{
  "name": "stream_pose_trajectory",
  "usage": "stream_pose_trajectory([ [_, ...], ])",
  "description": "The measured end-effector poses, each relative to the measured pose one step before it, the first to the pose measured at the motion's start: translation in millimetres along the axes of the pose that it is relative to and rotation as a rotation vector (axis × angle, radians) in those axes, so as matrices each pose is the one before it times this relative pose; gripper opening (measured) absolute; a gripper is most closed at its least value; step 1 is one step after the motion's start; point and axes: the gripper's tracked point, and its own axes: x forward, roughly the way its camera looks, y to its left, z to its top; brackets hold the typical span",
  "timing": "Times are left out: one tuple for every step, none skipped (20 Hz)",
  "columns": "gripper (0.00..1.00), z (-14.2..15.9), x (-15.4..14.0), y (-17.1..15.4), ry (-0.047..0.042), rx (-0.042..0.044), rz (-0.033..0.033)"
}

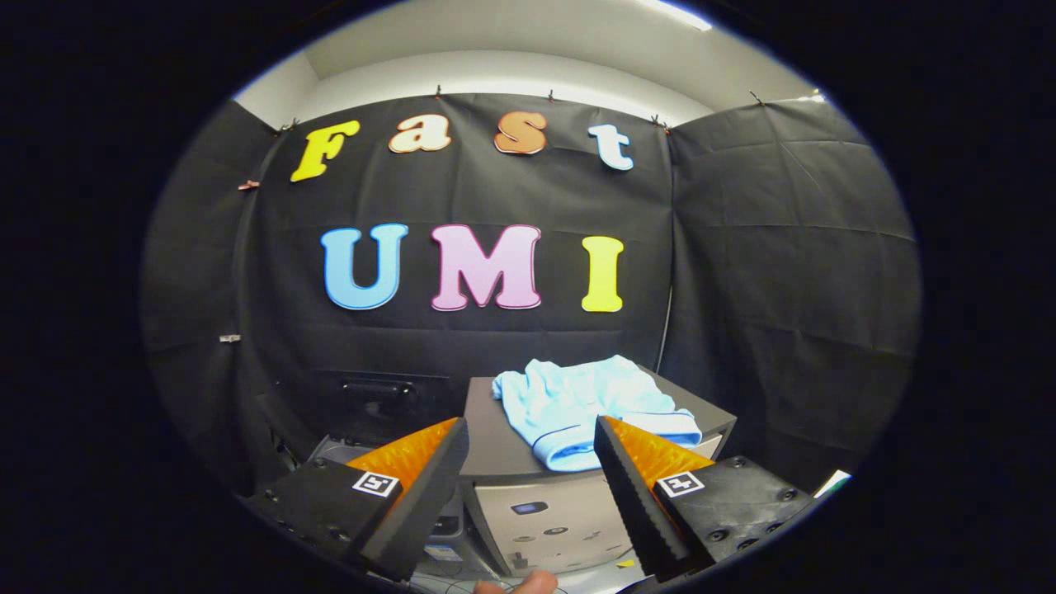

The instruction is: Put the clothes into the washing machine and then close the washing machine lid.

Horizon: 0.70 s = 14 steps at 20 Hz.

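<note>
A fingertip (528,584) is showing just below the gripper (531,441), whose fingers are standing wide apart, gripping nothing; beyond them, light blue clothes (590,408) are lying crumpled on the dark-topped box (495,437)

Soft rumpled cloth clothes (590,404) — (matt) lid (495,429)

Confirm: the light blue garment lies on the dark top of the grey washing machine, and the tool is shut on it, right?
Not quite. The gripper view shows the tool open, fingers spread, with the light blue garment lying untouched just ahead of them on the dark top of the grey washing machine.
</note>
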Motion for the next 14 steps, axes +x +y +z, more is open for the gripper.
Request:
stream_pose_trajectory([
  [0.98, 4.34, 14.82, -5.07, 0.01170, 0.00152, -0.00821],
  [0.98, 3.74, 14.81, -7.36, 0.01353, 0.00315, -0.01656],
  [0.98, 2.95, 14.68, -6.74, 0.02320, -0.00029, -0.01077],
  [0.98, 4.00, 15.18, -6.33, 0.02386, 0.00224, -0.01456],
  [0.98, 4.56, 15.53, -7.20, 0.02471, 0.00272, -0.01153],
  [0.98, 4.27, 15.36, -2.23, 0.02597, 0.00138, 0.00705],
  [0.98, 3.80, 16.73, -0.66, 0.02751, 0.01127, 0.00656],
  [0.99, 1.61, 16.92, 0.80, 0.04034, 0.01097, 0.01405],
  [0.99, -2.74, 15.66, -0.69, 0.04657, 0.00110, 0.01001],
  [0.99, -1.83, 15.21, -1.88, 0.03808, 0.00624, 0.00845],
  [0.99, -3.54, 14.24, -0.63, 0.04070, 0.00338, 0.00676],
  [0.99, -5.01, 13.60, -3.03, 0.04225, -0.00361, -0.00542],
  [0.99, -4.25, 13.61, -2.16, 0.04029, 0.00107, -0.00200],
  [0.99, 2.48, 11.68, 2.77, 0.02644, 0.01060, 0.00906],
])
